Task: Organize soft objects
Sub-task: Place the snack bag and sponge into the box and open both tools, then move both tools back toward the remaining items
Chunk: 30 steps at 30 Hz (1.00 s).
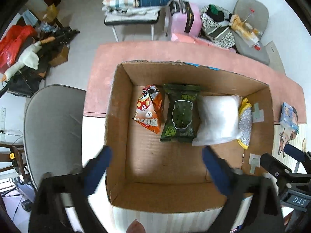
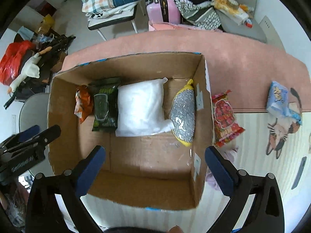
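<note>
An open cardboard box (image 1: 120, 101) (image 2: 202, 81) stands on the table. Inside lie an orange snack bag (image 1: 148, 109) (image 2: 83, 103), a dark green packet (image 1: 180, 114) (image 2: 106, 104), a white pillow pack (image 1: 218, 118) (image 2: 141, 106) and a silver-and-yellow sponge (image 1: 245, 124) (image 2: 183, 114). A red snack packet (image 2: 225, 118) and a blue packet (image 1: 288, 114) (image 2: 279, 99) lie on the table outside the box to the right. My left gripper (image 1: 156, 167) is open and empty above the box's near half. My right gripper (image 2: 154, 167) is open and empty above the box's near right part.
A pink cloth (image 1: 105, 58) (image 2: 243, 58) covers the table's far half. A grey chair (image 1: 52, 126) stands to the left. A cat picture (image 2: 279, 132) lies on the right. A lilac soft item (image 2: 211, 178) peeks out beside the box. Chairs with bedding and bags stand behind.
</note>
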{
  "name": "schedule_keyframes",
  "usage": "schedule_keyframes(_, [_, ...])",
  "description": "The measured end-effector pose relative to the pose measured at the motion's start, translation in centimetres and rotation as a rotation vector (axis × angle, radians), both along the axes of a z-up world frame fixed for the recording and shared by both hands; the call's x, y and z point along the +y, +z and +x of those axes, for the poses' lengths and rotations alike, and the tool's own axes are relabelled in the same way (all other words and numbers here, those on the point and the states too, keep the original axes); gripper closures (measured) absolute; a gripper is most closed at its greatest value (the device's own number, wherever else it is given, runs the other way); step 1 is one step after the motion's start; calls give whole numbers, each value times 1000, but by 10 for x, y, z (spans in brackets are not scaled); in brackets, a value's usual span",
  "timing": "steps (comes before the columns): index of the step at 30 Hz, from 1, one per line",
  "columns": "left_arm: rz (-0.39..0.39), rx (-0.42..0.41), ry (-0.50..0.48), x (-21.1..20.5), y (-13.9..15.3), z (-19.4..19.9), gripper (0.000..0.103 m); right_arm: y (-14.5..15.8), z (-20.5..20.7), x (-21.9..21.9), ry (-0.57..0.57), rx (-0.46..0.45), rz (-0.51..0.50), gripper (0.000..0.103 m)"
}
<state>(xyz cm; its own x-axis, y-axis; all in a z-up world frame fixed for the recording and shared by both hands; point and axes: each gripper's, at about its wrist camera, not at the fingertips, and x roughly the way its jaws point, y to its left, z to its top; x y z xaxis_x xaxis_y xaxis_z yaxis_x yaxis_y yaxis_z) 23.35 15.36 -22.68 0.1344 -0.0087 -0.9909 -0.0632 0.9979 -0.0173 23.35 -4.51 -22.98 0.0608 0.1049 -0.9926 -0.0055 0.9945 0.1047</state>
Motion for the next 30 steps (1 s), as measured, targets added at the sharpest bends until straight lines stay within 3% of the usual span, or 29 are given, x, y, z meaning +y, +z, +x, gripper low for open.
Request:
schedule_keyframes(5, [14,-70,6,-8,27,-30,4,21,-32,9,31,-51,-69,0])
schedule_keyframes(14, [31,-154,0,-17,68,-74,4,61,-91,7,46,-125,-80,0])
schedule_keyframes(25, [14,-213,-18,-36,103,-105,1,93,-127,-1,33,-177,9,0])
schedule_keyframes(30, [58,-223,-99,-74,113,-91,1,98,-124,-39,-34,-181,47,0])
